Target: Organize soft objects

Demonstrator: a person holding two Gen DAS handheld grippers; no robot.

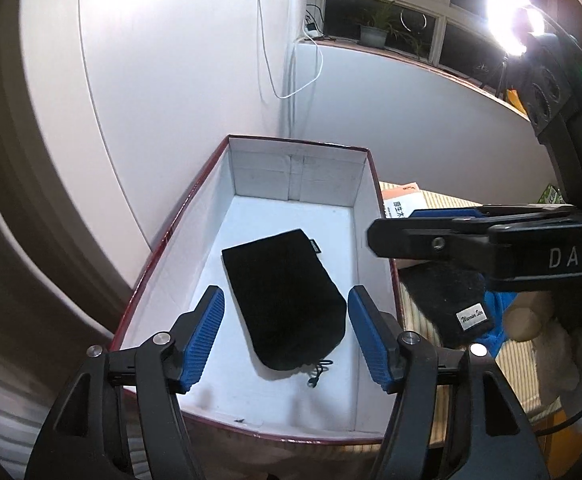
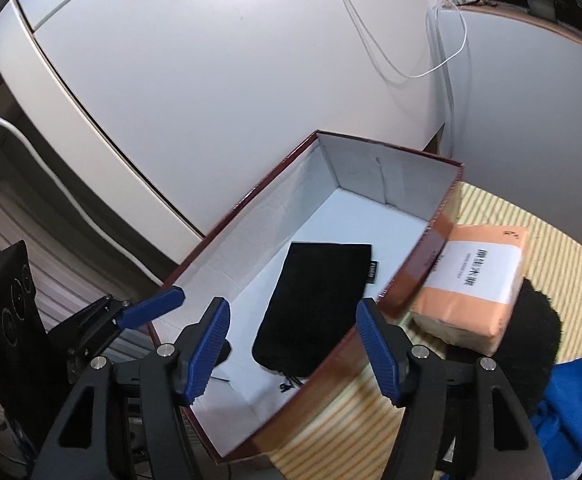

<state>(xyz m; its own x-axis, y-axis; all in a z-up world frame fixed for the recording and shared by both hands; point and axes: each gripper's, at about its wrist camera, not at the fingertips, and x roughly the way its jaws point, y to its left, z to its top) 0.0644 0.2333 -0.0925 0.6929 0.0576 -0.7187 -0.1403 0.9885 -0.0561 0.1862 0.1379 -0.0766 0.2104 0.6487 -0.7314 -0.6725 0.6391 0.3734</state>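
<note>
A black drawstring pouch point(image 1: 287, 296) point(image 2: 315, 304) lies flat on the white floor of a dark red box point(image 1: 179, 224) point(image 2: 235, 208). My left gripper point(image 1: 286, 292) hangs over the box's near end, open, its blue pads either side of the pouch and clear of it. My right gripper point(image 2: 293, 303) is open too, above the box's near right rim with nothing between its pads. It also shows side-on in the left wrist view as the right gripper point(image 1: 395, 228). One blue pad point(image 2: 151, 307) of the left gripper shows at the left of the right wrist view.
Right of the box, on a striped mat point(image 2: 563, 248), lie an orange tissue pack point(image 2: 475, 284) point(image 1: 405, 202), a black knit piece with a label point(image 1: 447, 300) point(image 2: 531, 344), a blue cloth point(image 2: 567, 404) and a beige plush point(image 1: 531, 312). White walls stand behind the box.
</note>
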